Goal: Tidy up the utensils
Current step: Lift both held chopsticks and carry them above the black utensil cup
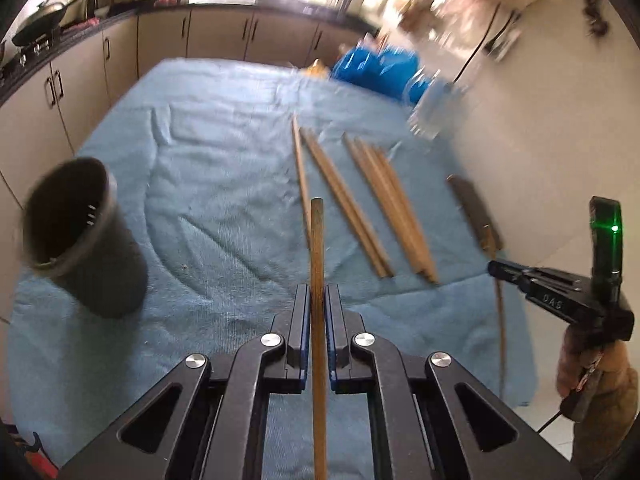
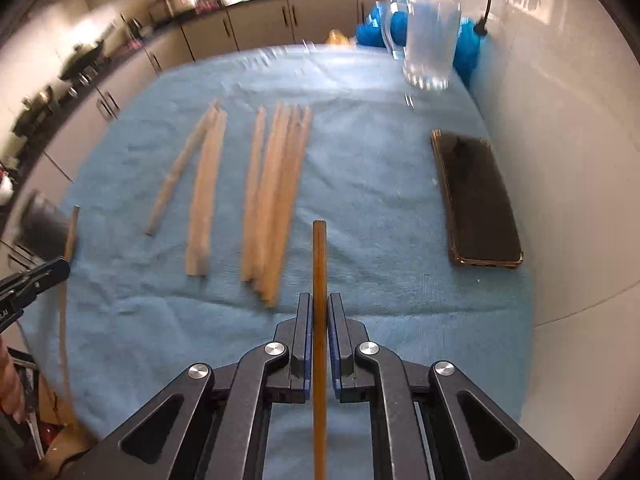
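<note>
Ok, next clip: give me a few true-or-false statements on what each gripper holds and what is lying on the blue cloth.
1. The left gripper is shut on a wooden chopstick. True.
2. The right gripper is open and empty. False: its fingers are shut on a darker chopstick.
3. Several loose chopsticks lie on the blue cloth. True.
4. The black cup already holds chopsticks. False: it looks empty inside.
5. A phone lies on the cloth, to the right of the loose chopsticks in the right wrist view. True.
6. The glass mug lies on its side. False: it stands upright.
</note>
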`<action>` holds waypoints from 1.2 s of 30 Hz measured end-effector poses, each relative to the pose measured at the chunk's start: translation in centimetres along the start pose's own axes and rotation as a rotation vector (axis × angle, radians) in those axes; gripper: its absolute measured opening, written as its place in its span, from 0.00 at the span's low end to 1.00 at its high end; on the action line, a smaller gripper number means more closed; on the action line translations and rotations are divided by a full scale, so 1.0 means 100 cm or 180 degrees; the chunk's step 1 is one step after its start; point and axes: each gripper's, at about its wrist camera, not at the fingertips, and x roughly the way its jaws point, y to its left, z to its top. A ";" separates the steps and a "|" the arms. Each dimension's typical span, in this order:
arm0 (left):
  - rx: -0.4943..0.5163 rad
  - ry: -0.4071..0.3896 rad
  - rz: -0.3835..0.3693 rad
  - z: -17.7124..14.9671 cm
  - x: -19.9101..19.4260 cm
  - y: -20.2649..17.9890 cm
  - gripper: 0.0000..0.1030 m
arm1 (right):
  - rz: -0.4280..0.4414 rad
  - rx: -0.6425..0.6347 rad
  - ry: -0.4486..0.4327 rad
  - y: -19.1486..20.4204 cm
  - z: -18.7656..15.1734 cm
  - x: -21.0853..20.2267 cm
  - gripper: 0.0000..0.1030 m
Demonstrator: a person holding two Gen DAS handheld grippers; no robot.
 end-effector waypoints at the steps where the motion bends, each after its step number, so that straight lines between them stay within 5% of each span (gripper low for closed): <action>1: 0.0007 -0.0076 -0.0018 -0.002 -0.009 0.000 0.06 | 0.0046 -0.0009 -0.0101 0.006 -0.002 -0.012 0.07; 13: -0.0105 -0.1051 -0.0076 0.006 -0.124 0.024 0.06 | 0.0473 -0.0291 -0.1066 0.107 0.017 -0.089 0.07; 22: -0.0352 -0.1817 0.0479 0.059 -0.180 0.081 0.06 | 0.1116 -0.0340 -0.1558 0.200 0.067 -0.112 0.07; 30: -0.0460 -0.2247 0.0678 0.101 -0.171 0.115 0.06 | 0.1532 -0.0176 -0.1914 0.267 0.116 -0.098 0.08; 36: -0.0436 -0.2141 0.0706 0.123 -0.130 0.131 0.06 | 0.1446 -0.0052 -0.1875 0.289 0.137 -0.054 0.08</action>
